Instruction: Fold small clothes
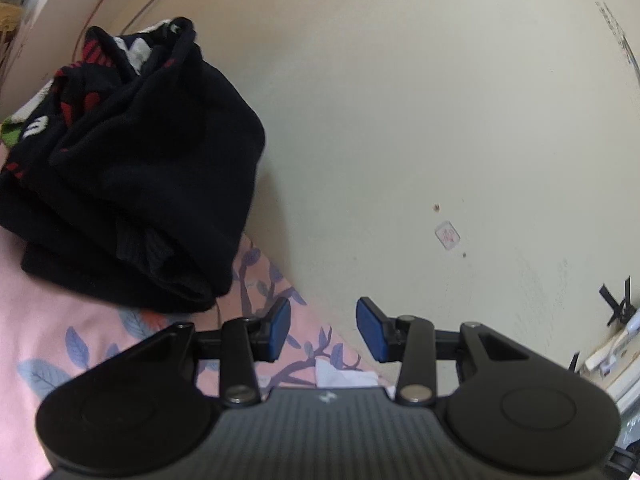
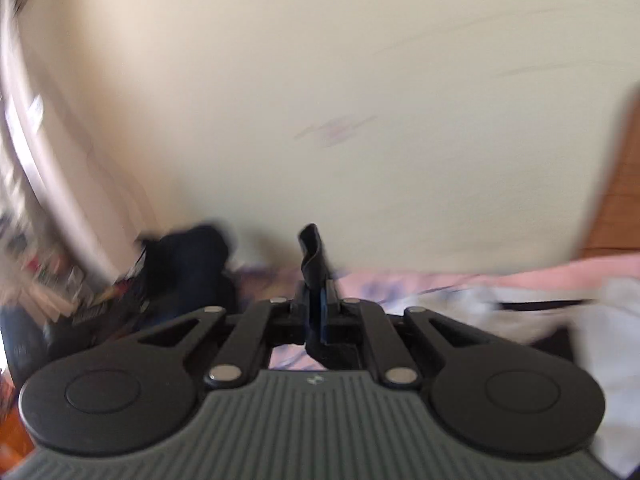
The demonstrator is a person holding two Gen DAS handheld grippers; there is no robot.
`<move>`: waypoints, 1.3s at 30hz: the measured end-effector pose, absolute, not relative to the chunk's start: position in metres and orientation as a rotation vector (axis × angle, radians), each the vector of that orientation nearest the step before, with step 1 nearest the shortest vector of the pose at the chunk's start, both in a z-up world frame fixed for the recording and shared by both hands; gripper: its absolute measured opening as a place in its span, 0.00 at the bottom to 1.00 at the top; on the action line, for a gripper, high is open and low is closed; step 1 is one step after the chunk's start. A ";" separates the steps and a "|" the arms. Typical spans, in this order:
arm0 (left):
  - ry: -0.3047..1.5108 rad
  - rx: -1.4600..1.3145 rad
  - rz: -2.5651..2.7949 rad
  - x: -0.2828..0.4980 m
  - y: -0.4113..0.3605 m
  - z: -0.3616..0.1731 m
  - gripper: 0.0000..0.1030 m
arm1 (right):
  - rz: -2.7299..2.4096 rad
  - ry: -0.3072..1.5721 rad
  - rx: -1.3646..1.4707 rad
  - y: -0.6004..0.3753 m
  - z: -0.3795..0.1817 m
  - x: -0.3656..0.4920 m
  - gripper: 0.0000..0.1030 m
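Upper left of the left view, one dark clothes pile (image 1: 132, 168); left gripper (image 1: 324, 328) gapes empty, right gripper (image 2: 318, 308) pinches one black strip (image 2: 314, 256).

Motion blur smears the whole right wrist view: a dark heap of clothing (image 2: 188, 264) against the wall loses its outline, and clutter at the left edge (image 2: 36, 280) cannot be identified. A white fabric (image 2: 600, 320) runs off the right border. The black cloth (image 2: 314, 256) pinched in the right gripper (image 2: 320, 312) hides its lower end behind the fingers. In the left wrist view, the black garment pile (image 1: 140, 168) is cut by the left edge, and a small wall sticker (image 1: 447, 235) is illegible.
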State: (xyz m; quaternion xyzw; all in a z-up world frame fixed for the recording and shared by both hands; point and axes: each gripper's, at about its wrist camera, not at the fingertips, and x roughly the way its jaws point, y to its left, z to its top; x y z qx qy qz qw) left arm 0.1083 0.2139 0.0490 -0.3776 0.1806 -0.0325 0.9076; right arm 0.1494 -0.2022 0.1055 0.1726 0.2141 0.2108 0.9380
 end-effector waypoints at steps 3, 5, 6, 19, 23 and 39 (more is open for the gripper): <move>0.430 -0.674 -0.147 0.117 0.180 0.049 0.36 | 0.202 0.520 0.321 -0.269 0.068 0.139 0.22; 0.471 -0.585 -0.224 0.123 0.152 0.047 0.36 | 0.057 0.574 0.277 -0.301 0.044 0.130 0.41; 0.490 -0.535 -0.254 0.125 0.136 0.045 0.37 | 0.031 0.567 0.318 -0.320 0.038 0.121 0.41; 0.751 -0.265 -0.444 0.178 -0.021 0.028 0.03 | 0.348 0.563 0.370 -0.309 0.026 0.127 0.39; 0.713 -0.052 -0.349 0.171 -0.030 -0.007 0.05 | 0.338 0.598 0.375 -0.318 -0.016 0.138 0.35; 0.634 -0.281 -0.175 0.118 0.080 0.016 0.06 | 0.165 0.498 0.492 -0.401 0.031 0.122 0.37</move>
